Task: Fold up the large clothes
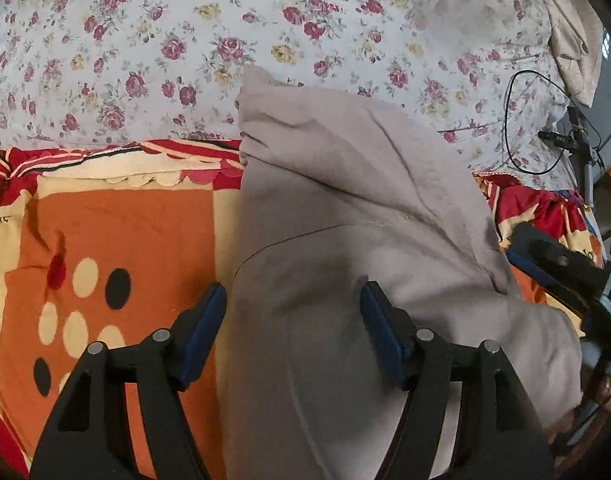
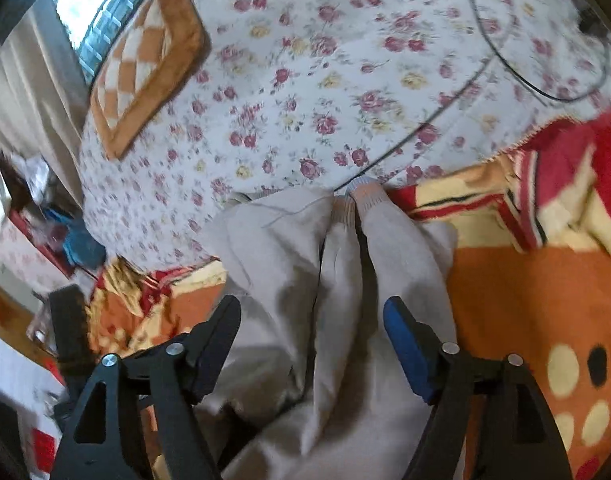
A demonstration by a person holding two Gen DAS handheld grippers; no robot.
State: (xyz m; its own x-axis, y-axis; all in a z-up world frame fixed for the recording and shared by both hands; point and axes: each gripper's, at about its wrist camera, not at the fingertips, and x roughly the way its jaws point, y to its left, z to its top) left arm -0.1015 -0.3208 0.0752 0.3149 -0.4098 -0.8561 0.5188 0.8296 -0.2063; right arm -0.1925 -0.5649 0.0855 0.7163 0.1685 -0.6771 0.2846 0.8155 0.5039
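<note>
A grey-beige garment lies in loose folds on an orange, red and cream blanket. In the right wrist view the garment shows two long parts side by side, ending in ribbed cuffs at the blanket's far edge. My left gripper hangs open over the garment's left edge, its left pad above the blanket and its right pad above the cloth. My right gripper is open too, its fingers astride the two long parts, and the pads press on nothing. Its black finger shows at the right of the left wrist view.
Beyond the blanket spreads a floral bedsheet with a black cable looping over it. A brown checked cushion lies at the far left near a window. A beige cloth hangs at the top right.
</note>
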